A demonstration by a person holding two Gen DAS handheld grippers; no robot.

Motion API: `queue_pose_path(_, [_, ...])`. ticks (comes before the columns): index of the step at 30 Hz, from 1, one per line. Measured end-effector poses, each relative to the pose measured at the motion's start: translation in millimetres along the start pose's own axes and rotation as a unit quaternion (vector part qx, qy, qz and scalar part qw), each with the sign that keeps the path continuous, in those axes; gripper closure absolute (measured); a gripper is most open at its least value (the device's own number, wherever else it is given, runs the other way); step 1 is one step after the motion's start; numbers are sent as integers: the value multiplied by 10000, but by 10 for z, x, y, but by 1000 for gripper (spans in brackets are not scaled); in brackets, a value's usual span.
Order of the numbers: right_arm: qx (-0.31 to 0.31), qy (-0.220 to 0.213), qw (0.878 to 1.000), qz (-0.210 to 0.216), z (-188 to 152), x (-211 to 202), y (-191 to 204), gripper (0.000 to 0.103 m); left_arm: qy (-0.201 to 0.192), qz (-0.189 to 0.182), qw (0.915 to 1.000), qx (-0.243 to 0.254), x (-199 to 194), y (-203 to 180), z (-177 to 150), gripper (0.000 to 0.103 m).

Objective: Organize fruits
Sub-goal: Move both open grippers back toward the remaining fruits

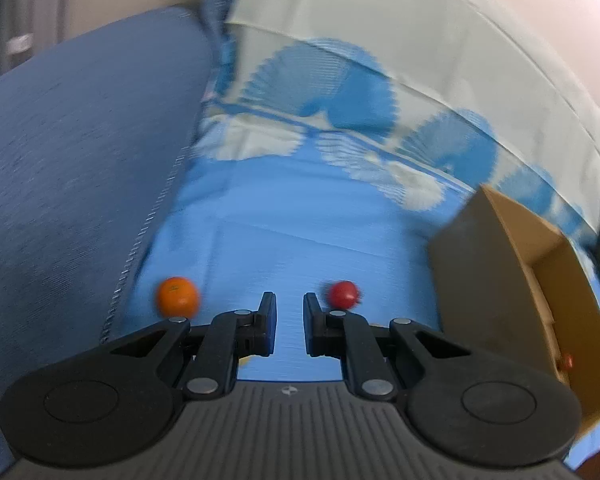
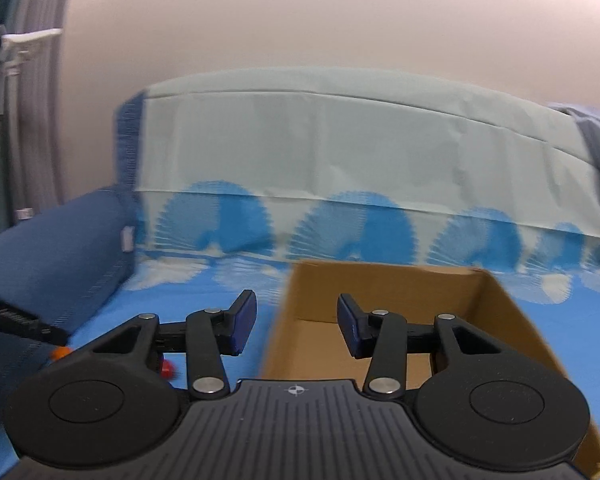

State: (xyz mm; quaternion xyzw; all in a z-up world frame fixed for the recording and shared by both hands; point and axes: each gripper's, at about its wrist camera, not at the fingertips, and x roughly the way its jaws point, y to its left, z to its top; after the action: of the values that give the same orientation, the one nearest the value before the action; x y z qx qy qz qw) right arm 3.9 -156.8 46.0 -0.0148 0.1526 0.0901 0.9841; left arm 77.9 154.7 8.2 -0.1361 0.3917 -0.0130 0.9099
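The red fruit (image 1: 342, 294) lies on the sheet (image 1: 260, 208) just beside the left gripper (image 1: 290, 300), which is nearly closed and empty: open it first, centre, then pinch gently. The right gripper (image 2: 296, 310), half-open and empty, hovers at the box (image 2: 500, 296).

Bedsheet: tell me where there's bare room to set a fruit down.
Free: the plain blue bedsheet ahead of the left gripper, bordered by the dark blue cushion and the cardboard box. The box floor also looks bare. Crowded: close to the gripper, flanked by the orange and red fruit.
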Motion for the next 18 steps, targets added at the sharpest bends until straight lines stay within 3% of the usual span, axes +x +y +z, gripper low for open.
queue_pose_path(3, [-24, 92, 9991, 411, -36, 48, 228, 56, 70, 127, 9996, -257, 25, 97, 20, 89])
queue_pose_path(9, [-42, 762, 9922, 985, -171, 351, 697, 56, 253, 367, 9984, -335, 134, 123, 9, 89])
queue_pose_path(15, [-420, 1683, 9830, 607, -393, 850, 1084, 56, 429, 520, 9975, -203, 248, 88, -24, 89])
queue_pose_path(18, [-96, 2171, 9756, 305, -517, 1137, 1066, 56, 497, 575, 9971, -78, 291, 59, -39, 89])
